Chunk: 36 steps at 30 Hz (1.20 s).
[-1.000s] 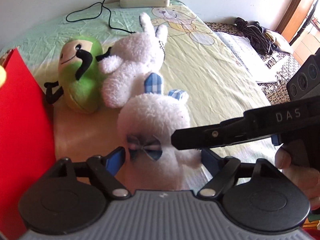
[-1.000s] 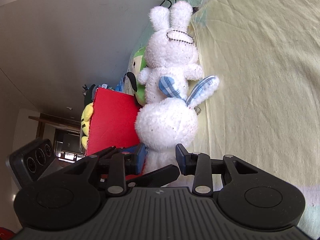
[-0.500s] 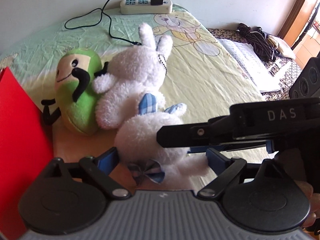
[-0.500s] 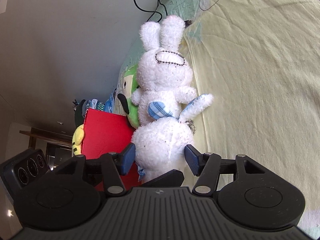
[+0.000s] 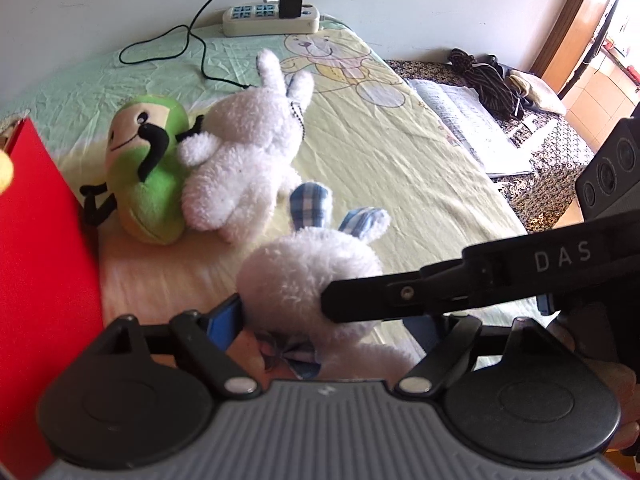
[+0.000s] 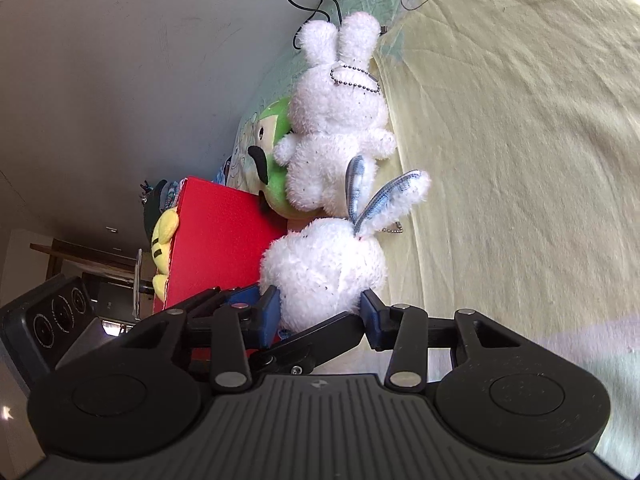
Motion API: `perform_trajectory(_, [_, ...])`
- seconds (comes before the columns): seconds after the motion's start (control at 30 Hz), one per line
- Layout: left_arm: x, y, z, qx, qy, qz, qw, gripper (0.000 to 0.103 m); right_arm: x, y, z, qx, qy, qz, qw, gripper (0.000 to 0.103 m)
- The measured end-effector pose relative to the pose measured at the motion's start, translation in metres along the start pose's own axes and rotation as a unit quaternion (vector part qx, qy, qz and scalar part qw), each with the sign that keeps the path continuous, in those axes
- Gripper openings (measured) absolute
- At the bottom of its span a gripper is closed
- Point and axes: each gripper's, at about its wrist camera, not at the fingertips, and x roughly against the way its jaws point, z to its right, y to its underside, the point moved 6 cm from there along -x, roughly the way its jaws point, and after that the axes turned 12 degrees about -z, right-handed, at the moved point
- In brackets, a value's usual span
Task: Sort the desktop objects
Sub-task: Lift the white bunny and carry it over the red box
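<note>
Two grippers bracket one toy: the blue-eared rabbit [image 5: 308, 268], low centre in both views. Right gripper [image 6: 320, 312] has its pads pressed into the plush on both sides, holding it. Left gripper [image 5: 328, 320] stands wide, one pad touching the plush, the other clear. A second rabbit [image 5: 244, 156] and green toy [image 5: 148, 172] lie upper left, beside the red box [image 5: 40, 260]. Judged step: pick-up. Next: lift, carry toward the box, likely destination.

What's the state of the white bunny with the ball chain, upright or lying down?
Lying down. The chain bunny lies flat on the sheet, ears toward the power strip, resting against the green plush.
</note>
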Motion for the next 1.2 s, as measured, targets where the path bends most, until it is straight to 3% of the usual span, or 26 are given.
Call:
perform_trajectory(0.27, [0.031,0.034,0.006,-0.017,0.038,0.014,0.9990,0.084,0.008,0.044,-0.029,0.020,0.026,0.021,0.999,0.044])
perform_trajectory(0.43, [0.065,0.043,0.002,-0.058,0.058,0.046,0.9956,0.084,0.013,0.066,-0.062,0.040,0.045,0.067,0.996,0.044])
perform_trajectory(0.63, [0.124,0.048,-0.015,-0.112,0.079,0.106,0.9849,0.085,0.017,0.082,-0.121,0.062,0.051,0.143,0.987,0.044])
perform_trajectory(0.83, [0.173,0.053,-0.052,-0.136,0.081,0.159,0.9745,0.088,-0.002,0.086,-0.180,0.098,0.048,0.185,0.977,0.044])
perform_trajectory(1.03, [0.211,0.055,-0.106,-0.135,0.059,0.205,0.9678,0.091,-0.037,0.076,-0.229,0.141,0.033,0.196,0.970,0.044])
perform_trajectory(1.2, [0.221,0.055,-0.155,-0.119,0.032,0.211,0.9696,0.091,-0.079,0.061,-0.258,0.167,0.023,0.188,0.968,0.044])
